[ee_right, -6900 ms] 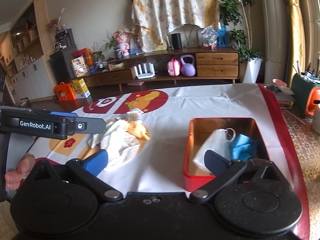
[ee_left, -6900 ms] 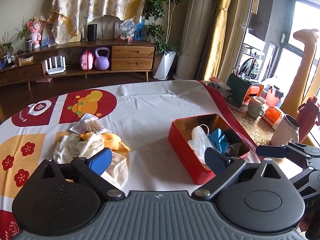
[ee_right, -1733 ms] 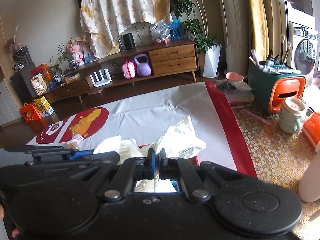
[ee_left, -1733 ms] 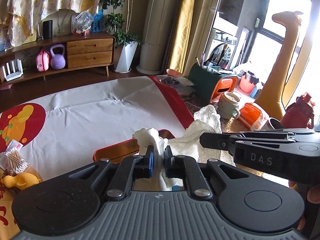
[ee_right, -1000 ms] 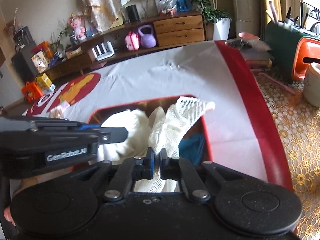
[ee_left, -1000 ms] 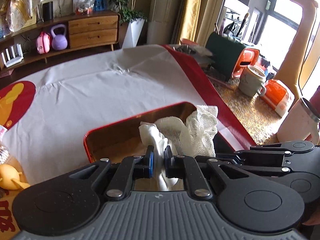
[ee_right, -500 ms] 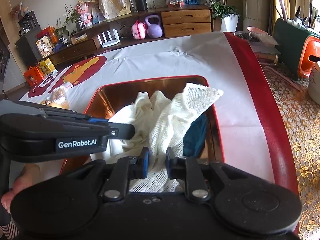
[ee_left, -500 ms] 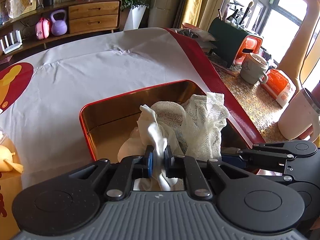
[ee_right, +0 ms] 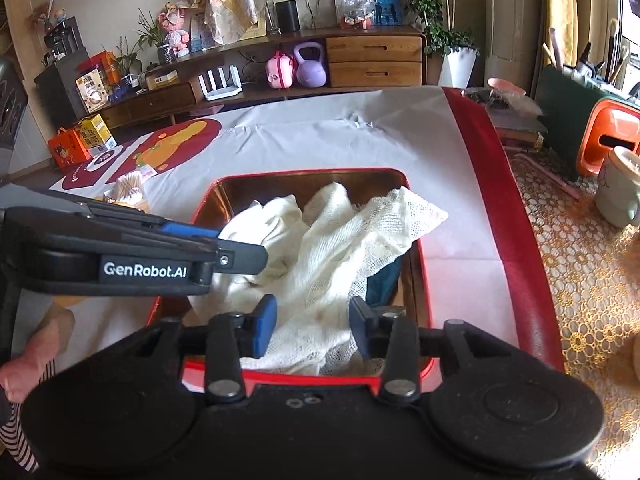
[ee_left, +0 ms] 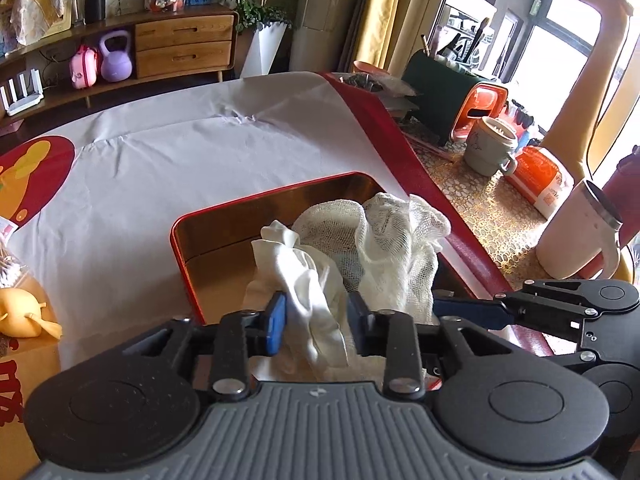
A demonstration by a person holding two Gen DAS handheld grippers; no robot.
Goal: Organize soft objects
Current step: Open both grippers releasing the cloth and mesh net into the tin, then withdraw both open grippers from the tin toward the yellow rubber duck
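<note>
A red tin box [ee_left: 178, 240] [ee_right: 416, 248] sits on the table near its right edge. A smooth white cloth [ee_left: 308, 276] [ee_right: 264, 224] and a white mesh cloth [ee_left: 400, 240] [ee_right: 360, 236] lie bunched inside it, over something blue [ee_right: 382, 280]. My left gripper [ee_left: 318, 316] is open just above the box, with the smooth cloth loose between its fingers. My right gripper [ee_right: 312, 324] is open over the box's near end, with the mesh cloth loose between its fingers. Each gripper shows in the other's view.
A yellow soft toy [ee_left: 24, 312] and a packet of cotton swabs [ee_right: 128, 188] lie on the tablecloth to the left. Off the table's right edge stand a white mug [ee_left: 576, 232], a green cup [ee_left: 488, 146] and an orange stool [ee_right: 608, 136].
Both grippers carried the cloths from the left pile over the box, lowered them in, then opened. The right one began opening half a second ago; the left one opened just now.
</note>
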